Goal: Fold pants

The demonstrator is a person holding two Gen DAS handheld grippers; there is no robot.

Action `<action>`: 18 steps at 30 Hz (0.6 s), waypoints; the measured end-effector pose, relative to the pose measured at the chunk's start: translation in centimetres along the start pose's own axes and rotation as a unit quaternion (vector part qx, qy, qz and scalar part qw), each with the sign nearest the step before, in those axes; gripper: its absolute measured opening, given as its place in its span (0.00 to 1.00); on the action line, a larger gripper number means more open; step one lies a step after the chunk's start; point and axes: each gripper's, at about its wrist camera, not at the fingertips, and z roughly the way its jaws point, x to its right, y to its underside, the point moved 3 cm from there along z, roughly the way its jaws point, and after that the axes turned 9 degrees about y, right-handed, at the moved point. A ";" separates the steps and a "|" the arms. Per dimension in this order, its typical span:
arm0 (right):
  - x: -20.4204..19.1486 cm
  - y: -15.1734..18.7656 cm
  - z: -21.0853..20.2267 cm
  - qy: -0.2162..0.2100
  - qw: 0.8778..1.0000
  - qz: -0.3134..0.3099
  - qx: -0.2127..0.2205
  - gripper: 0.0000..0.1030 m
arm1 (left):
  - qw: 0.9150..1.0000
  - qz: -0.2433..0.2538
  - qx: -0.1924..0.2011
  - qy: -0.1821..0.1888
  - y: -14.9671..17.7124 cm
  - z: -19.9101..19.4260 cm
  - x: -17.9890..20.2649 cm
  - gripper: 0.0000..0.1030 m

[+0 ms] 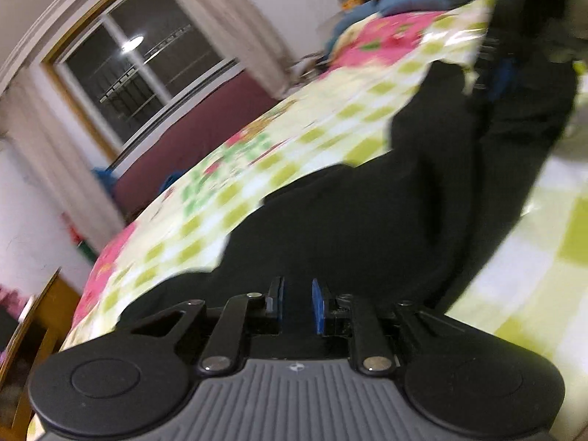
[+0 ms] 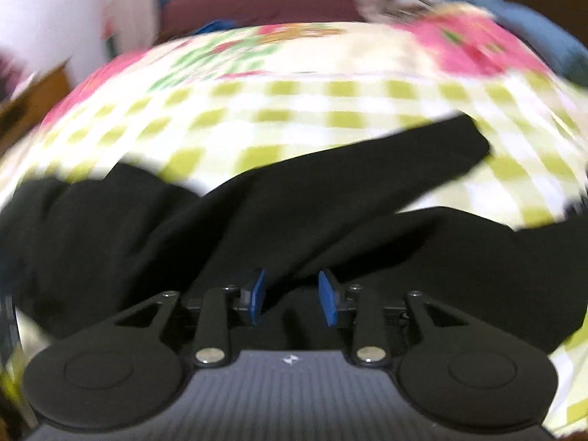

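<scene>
Pants, black, lie rumpled across my checked bedspread, spreading from the near edge toward the pink-flowered part. My left gripper has its blue pads set a narrow gap apart, with dark cloth right under them; I cannot tell whether any is pinched. My right gripper stands a little wider, a fold of pants lying between its fingers, not squeezed.

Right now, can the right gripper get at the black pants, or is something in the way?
Probably yes. The right gripper sits just over the black pants on the checked bedspread; dark cloth already shows between its blue pads. Nothing lies over the pants. Motion blur hides whether the pads touch.
</scene>
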 end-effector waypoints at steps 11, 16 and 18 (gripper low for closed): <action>7.6 -3.9 2.9 -0.010 0.982 0.179 0.065 0.38 | 0.996 0.044 0.024 0.071 -4.6 1.6 6.4 0.46; 11.4 -5.0 7.5 0.013 0.968 0.247 0.043 0.38 | 0.994 0.046 0.027 0.091 -6.7 3.9 8.2 0.46; 12.7 -5.4 9.0 0.015 0.958 0.282 0.047 0.38 | 0.994 0.048 0.025 0.094 -7.1 4.5 8.5 0.46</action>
